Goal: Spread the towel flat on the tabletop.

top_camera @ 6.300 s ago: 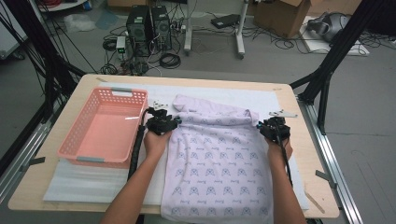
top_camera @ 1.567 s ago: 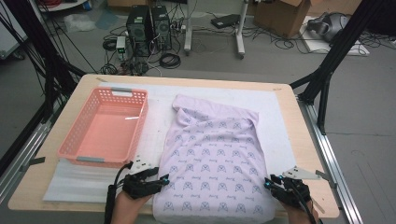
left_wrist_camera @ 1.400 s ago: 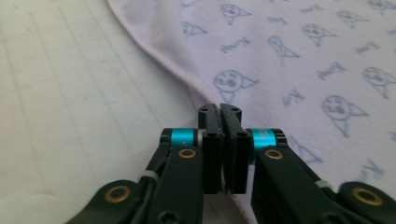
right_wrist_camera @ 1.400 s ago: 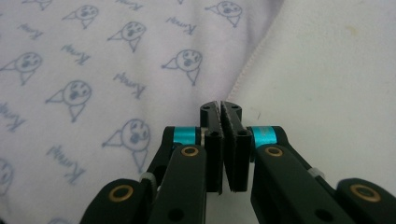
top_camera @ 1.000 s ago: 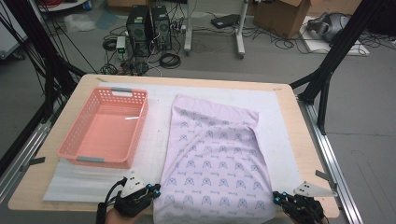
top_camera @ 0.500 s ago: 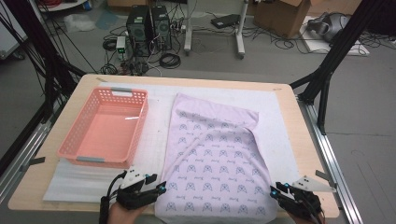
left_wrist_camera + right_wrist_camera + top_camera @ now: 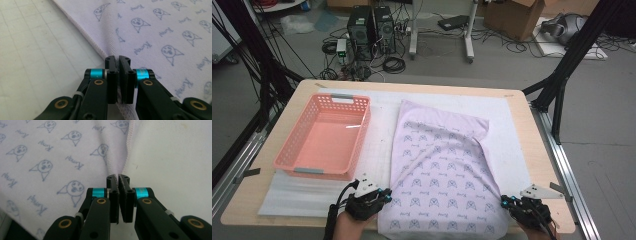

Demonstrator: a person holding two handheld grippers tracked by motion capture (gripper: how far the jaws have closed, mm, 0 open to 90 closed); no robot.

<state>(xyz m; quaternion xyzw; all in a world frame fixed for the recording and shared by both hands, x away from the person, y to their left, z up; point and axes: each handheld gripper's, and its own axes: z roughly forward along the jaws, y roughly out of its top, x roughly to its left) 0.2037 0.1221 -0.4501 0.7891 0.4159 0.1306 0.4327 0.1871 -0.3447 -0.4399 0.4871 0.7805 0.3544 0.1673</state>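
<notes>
A pale lilac cloth (image 7: 437, 170) printed with small blue faces lies spread on the white mat, its near end at the table's front edge. My left gripper (image 7: 384, 195) is at the cloth's near left corner and my right gripper (image 7: 507, 202) at its near right corner. In the left gripper view the jaws of my left gripper (image 7: 117, 58) have just been closing and pinch the cloth's hem (image 7: 100, 48). In the right gripper view the jaws of my right gripper (image 7: 118, 176) have likewise just closed on the cloth's stitched edge (image 7: 128, 147). A diagonal fold crosses the cloth's far right part.
An empty pink plastic basket (image 7: 362, 135) stands left of the cloth on the white foam mat (image 7: 379, 145). The wooden table (image 7: 537, 150) ends just behind my hands. Black frame posts, cables and computer cases are on the floor beyond the far edge.
Both hands have come from the cloth's far end to its near corners. The cloth now lies flatter and closer to the front edge. In the last second both grippers edged forward onto the corners.
</notes>
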